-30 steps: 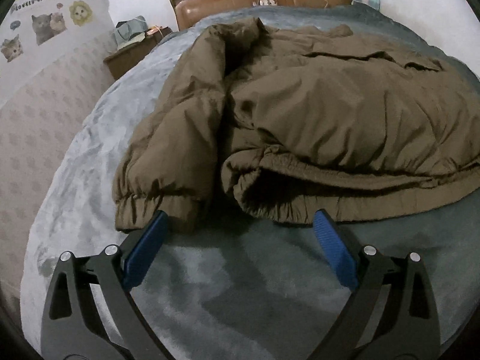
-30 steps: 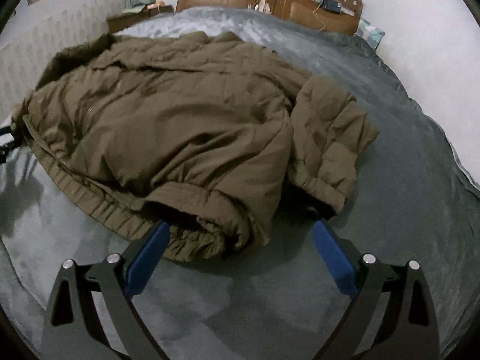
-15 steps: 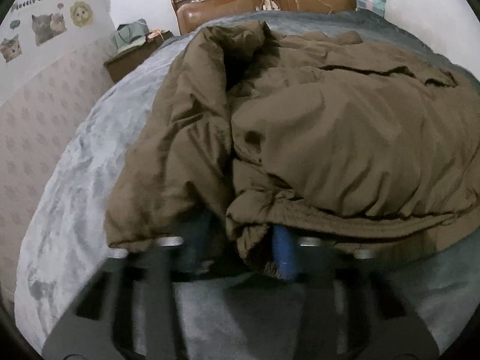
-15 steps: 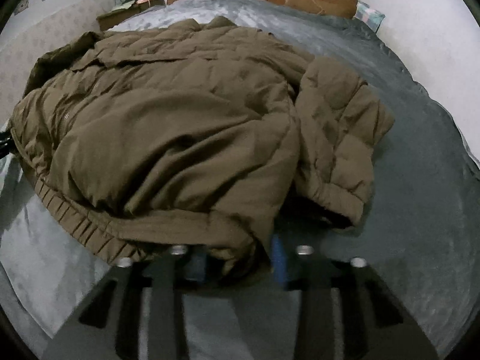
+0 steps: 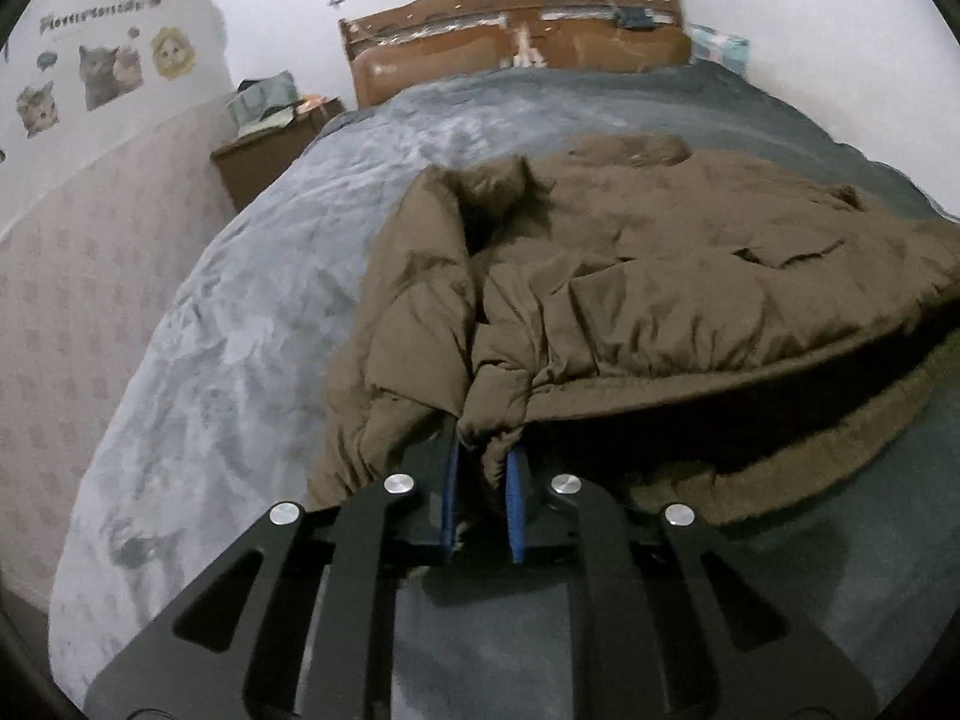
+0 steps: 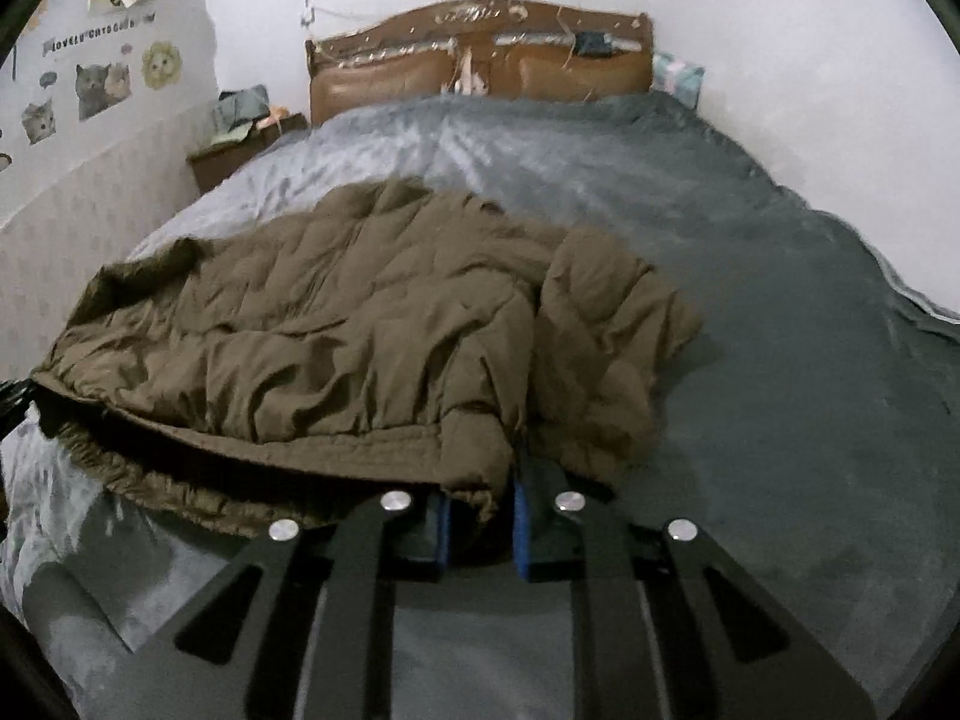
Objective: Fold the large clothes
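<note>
A large brown padded jacket lies spread on the grey bed, its hem nearest me and its sleeves folded in along both sides. My left gripper is shut on the hem's left corner and holds it raised off the blanket. My right gripper is shut on the hem's right corner of the same jacket, also raised. The lifted hem stretches between the two grippers, showing the ribbed lower layer under it. The blue pads pinch bunched fabric.
The grey blanket covers the whole bed. A brown headboard stands at the far end against the wall. A dark nightstand with clutter stands far left, next to a wall with cat stickers. A wall runs along the right side.
Both grippers went from wide open in front of the hem to shut on its two corners. They have lifted the hem off the blanket.
</note>
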### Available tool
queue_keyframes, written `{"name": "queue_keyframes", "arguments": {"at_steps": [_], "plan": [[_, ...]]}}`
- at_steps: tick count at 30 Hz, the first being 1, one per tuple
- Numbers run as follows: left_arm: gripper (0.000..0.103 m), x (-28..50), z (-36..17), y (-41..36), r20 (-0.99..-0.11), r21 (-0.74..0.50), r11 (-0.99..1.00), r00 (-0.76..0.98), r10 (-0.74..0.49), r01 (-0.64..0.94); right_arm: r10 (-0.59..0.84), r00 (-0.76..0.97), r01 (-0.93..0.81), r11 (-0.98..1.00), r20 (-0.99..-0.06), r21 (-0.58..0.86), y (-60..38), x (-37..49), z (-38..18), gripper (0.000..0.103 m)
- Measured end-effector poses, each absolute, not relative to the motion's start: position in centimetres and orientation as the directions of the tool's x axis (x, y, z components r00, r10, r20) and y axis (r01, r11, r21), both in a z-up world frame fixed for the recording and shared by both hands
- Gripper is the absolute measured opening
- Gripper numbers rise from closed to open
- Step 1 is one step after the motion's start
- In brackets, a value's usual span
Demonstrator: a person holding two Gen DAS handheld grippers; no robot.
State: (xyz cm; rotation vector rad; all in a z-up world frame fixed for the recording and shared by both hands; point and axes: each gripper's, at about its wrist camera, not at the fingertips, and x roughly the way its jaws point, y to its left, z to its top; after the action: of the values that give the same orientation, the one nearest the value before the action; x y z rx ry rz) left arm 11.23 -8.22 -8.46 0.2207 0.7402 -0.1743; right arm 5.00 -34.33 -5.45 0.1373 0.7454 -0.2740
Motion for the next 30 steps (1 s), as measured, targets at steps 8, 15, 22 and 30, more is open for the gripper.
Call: {"name": "queue_keyframes", "arguments": {"at_steps": [8, 15, 22, 30], "plan": [[0.011, 4.1, -8.1, -9.6, -0.698, 0.113, 0.938, 0.698, -0.159, 0.327, -0.193, 0.665, 0.299, 0.954, -0.721, 0.02, -35.2, -0.4, -5.2, 0.014], [0.011, 3.3, -8.4, -7.9, -0.698, 0.061, 0.951, 0.694, -0.177, 0.304, -0.204, 0.632, 0.209, 0.974, -0.748, -0.089, -33.2, -4.7, -6.1, 0.013], [0.032, 2.4, -7.1, -6.8, -0.662, 0.037, 0.965, 0.73, -0.172, 0.261, -0.193, 0.692, 0.175, 0.98, -0.696, -0.098, -32.9, -5.2, -3.8, 0.044], [0.09, 2.4, -5.6, -5.5, -0.629, 0.028, 0.986, 0.77, -0.108, 0.161, -0.167, 0.763, 0.261, 0.963, -0.624, 0.061, -36.6, -7.2, 0.4, 0.091]]}}
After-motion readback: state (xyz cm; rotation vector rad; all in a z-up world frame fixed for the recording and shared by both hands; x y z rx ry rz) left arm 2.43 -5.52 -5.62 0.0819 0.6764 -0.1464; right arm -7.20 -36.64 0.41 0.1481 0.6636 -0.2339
